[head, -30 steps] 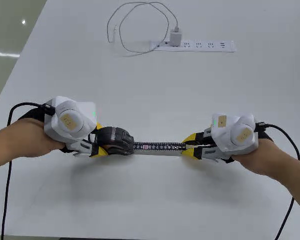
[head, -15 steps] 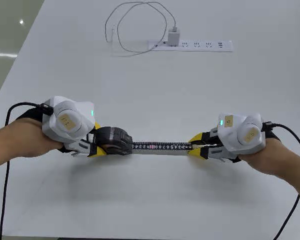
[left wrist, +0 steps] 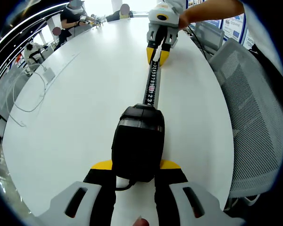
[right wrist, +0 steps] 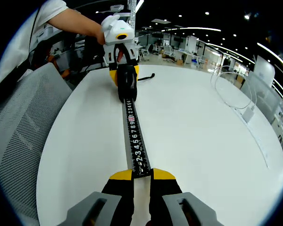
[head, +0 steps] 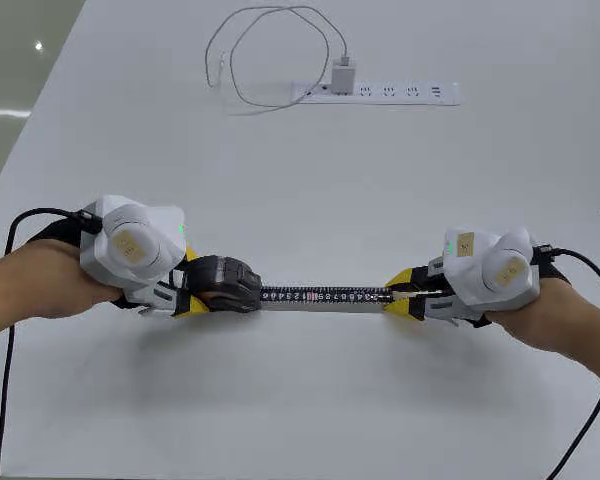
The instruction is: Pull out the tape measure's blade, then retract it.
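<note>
Black tape measure case (head: 225, 283) clamped in left tool (head: 194, 282); right tool (head: 401, 291) pinches blade (head: 325, 295) at tip.

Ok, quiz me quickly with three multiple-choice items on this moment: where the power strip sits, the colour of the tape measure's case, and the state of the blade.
1. Where is the power strip?
A) on the floor
B) at the far side of the table
C) on a chair

2. What colour is the tape measure's case?
A) black
B) red
C) white

3. What state is the blade in?
A) fully retracted
B) snapped off
C) pulled out, its end in the right gripper

Answers:
1 B: the head view shows it lying on the table, well beyond the work.
2 A: the case clamped in the left gripper is black.
3 C: the numbered blade spans from the case to the right gripper's shut jaws.
</note>
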Demonstrator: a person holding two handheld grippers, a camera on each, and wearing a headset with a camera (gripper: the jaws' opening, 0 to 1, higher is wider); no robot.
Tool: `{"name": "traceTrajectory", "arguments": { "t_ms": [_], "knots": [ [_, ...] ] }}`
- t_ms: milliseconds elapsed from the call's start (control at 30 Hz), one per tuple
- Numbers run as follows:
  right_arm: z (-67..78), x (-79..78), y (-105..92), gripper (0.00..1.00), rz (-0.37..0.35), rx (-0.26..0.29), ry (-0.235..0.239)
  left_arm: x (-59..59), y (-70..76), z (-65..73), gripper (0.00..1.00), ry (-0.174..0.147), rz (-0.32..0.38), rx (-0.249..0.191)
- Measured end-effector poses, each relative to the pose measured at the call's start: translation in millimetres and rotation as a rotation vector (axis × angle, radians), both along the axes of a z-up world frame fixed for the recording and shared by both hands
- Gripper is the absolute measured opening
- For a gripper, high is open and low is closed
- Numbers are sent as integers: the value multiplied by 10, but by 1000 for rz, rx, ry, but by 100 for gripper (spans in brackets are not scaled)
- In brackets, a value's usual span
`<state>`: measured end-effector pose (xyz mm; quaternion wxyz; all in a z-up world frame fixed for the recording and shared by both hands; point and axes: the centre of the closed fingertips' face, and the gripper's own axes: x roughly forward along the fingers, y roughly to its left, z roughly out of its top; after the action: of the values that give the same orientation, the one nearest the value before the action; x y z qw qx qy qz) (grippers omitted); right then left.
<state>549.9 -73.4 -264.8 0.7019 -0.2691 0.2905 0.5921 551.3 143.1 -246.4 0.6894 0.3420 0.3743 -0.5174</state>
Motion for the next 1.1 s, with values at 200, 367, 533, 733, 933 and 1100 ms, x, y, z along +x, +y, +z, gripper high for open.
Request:
{"name": "traceTrajectory", "arguments": {
  "t_ms": [200, 367, 533, 733, 933, 1100],
  "knots": [
    [4, 2, -64, 7, 0, -11, -3, 4, -2, -2, 26, 0, -1, 2],
    [7, 6, -120, 7, -1, -20, -6, 11, -1, -6, 26, 0, -1, 2],
    [13, 3, -151, 7, 0, -25, -8, 14, 0, -10, 26, 0, -2, 3],
    [12, 4, -201, 7, -2, -36, -8, 12, -1, -8, 26, 0, -2, 2],
    [11, 11, -261, 7, -5, -46, -7, 9, -3, -6, 26, 0, -1, 1],
    [20, 1, -292, 7, -4, -56, -9, 5, -4, -4, 26, 0, -1, 2]
  ]
}}
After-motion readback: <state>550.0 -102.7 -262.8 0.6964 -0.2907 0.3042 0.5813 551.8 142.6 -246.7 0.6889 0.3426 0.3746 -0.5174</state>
